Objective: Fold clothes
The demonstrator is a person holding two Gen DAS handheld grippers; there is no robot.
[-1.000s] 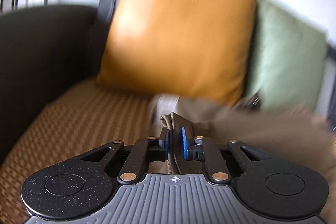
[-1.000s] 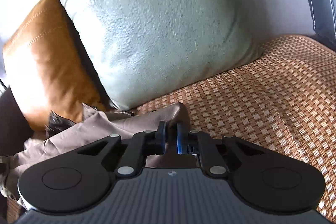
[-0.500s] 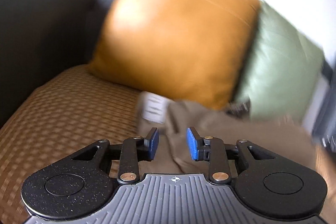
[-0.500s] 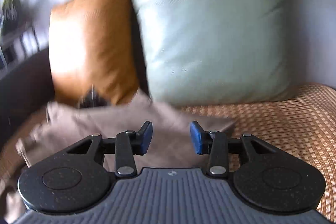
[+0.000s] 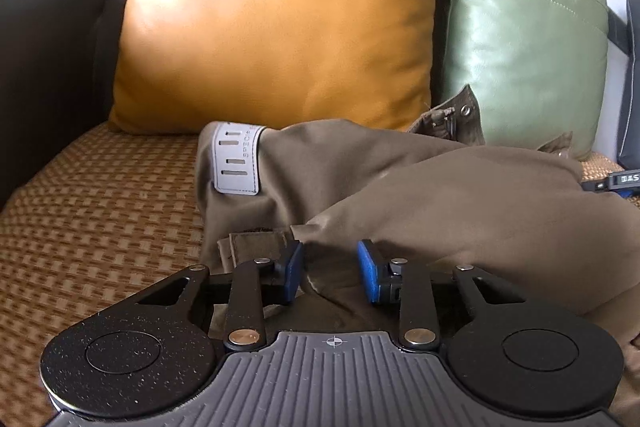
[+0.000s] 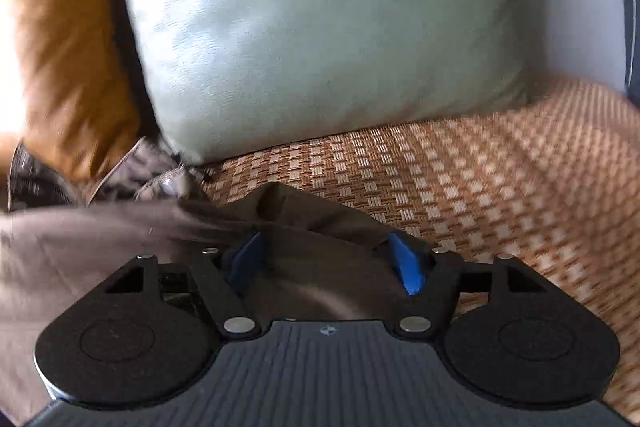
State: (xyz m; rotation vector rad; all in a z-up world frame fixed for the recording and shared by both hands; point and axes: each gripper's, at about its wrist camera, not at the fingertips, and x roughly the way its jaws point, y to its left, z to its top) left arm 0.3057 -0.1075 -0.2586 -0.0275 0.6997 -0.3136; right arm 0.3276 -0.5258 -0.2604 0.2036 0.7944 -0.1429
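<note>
A second ago both grippers pinched the brown trousers (image 5: 400, 187); now both have let go. The left gripper (image 5: 330, 275) stands parted, cloth lying loose between its pads, untouched. The right gripper (image 6: 332, 259) is opening wider over a dark fold. The trousers lie heaped on the woven seat (image 5: 100, 207), cushions (image 5: 280, 19) at twelve o'clock.

You had bare woven seat (image 5: 100, 195) to the left of the brown trousers (image 5: 360, 179), and more open seat (image 6: 500, 187) to the right. The orange cushion (image 5: 280, 19) and the green cushion (image 5: 520, 47) blocked the back, touching the trousers. The dark armrest (image 5: 44, 67) walled the far left
</note>
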